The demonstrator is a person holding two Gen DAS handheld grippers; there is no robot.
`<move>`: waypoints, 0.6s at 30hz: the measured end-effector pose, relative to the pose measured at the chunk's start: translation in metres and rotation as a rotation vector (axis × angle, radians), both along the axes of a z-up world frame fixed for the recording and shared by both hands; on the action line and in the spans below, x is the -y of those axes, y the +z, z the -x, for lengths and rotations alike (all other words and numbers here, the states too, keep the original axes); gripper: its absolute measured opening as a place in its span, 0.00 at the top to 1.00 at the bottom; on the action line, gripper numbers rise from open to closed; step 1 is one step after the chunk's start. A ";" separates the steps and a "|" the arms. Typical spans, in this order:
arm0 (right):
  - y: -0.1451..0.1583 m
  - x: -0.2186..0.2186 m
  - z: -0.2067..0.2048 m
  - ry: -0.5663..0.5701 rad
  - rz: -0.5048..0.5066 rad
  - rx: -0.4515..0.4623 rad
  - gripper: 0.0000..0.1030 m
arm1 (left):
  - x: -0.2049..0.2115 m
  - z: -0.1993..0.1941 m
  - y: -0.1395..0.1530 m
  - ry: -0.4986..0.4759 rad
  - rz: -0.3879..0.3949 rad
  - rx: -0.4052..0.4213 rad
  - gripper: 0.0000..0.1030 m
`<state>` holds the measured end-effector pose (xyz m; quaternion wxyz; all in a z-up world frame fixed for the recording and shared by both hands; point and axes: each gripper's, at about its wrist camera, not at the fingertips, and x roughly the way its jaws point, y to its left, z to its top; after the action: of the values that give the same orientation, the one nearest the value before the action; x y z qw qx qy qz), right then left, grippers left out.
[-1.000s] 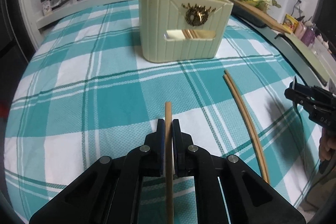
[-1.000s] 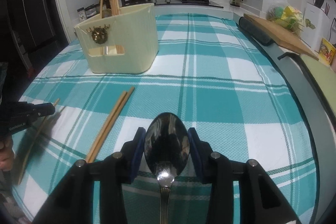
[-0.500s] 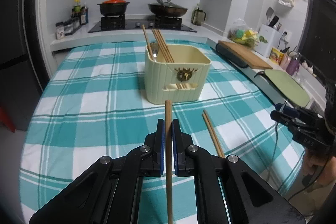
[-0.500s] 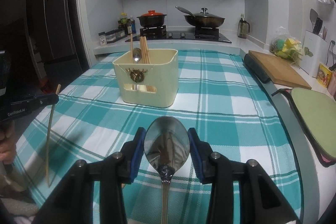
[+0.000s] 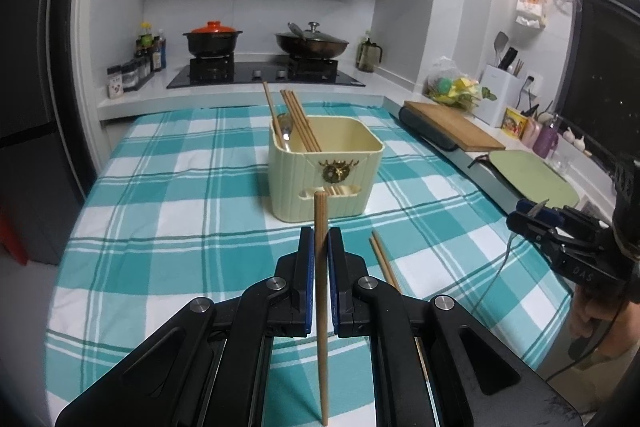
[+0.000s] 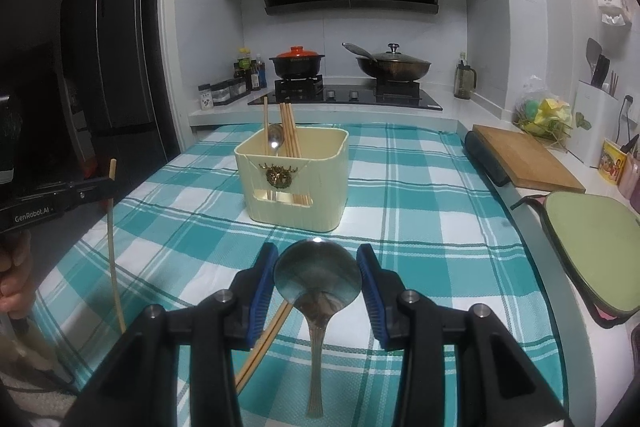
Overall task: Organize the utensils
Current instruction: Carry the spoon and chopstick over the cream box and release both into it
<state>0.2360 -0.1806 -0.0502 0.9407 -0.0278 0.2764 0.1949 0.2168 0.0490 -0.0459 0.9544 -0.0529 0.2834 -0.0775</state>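
Both grippers had risen from the table over the last second: the cloth filled the views a second earlier, and now the whole kitchen showed behind the cream utensil holder (image 5: 325,173), which looked farther off. Judged from that, both pick-ups were done and the carry to the holder was beginning.

Left gripper (image 5: 321,247): jaws narrow, clamped on a single chopstick (image 5: 321,291), held near upright in the right view, top end above the fingers. Right gripper (image 6: 317,275): jaws set wide, pressed against the bowl of a metal spoon (image 6: 317,281), handle hanging down. Both hung over the near edge of the checked tablecloth (image 6: 420,195).

Holder stood toward the table's far middle, already carrying chopsticks and a spoon. One loose pair of chopsticks (image 5: 385,259) lay on the cloth between grippers and holder.
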 end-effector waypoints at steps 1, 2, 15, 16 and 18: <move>0.001 0.000 0.001 -0.001 -0.001 0.005 0.60 | 0.000 0.001 0.002 0.001 0.000 0.006 0.95; 0.004 0.000 0.002 -0.001 -0.003 0.010 0.60 | 0.000 0.001 0.003 0.003 0.000 0.012 0.95; 0.023 0.000 0.002 0.005 -0.006 0.047 0.60 | -0.007 -0.001 0.015 0.010 0.021 0.041 0.95; 0.025 0.000 0.002 0.006 -0.008 0.048 0.60 | -0.007 -0.002 0.015 0.010 0.022 0.042 0.95; 0.029 0.000 0.000 0.008 -0.010 0.050 0.60 | -0.008 -0.002 0.017 0.010 0.026 0.044 0.95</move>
<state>0.2356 -0.1809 -0.0215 0.9467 -0.0291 0.2516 0.1991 0.2192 0.0572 -0.0294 0.9600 -0.0648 0.2613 -0.0776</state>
